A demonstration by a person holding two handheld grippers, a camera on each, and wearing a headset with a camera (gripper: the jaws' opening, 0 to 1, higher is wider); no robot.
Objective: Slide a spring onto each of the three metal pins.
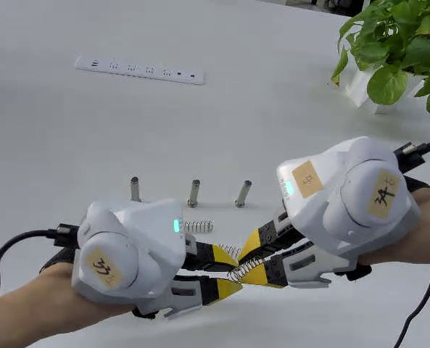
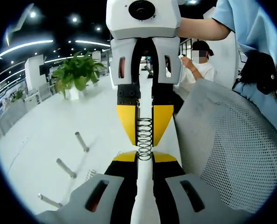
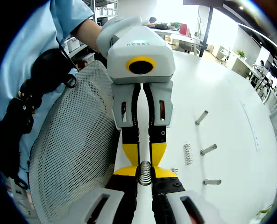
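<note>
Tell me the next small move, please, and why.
Probably open the left gripper, so that the right gripper alone carries the spring to a pin: both grippers pinch that one spring, and the pins look bare.

Bare bench (image 1: 273, 116) lies open between pins (image 1: 193, 193) and power strip (image 1: 138, 70). A loose spring (image 1: 198, 226) lies before the pins; a plant (image 1: 399, 43) crowds the far right.

Shiny metal pins (image 1: 193, 193), wire spring (image 2: 144, 135), matt white tabletop (image 1: 55, 130), mesh chair back (image 3: 68, 154)
</note>
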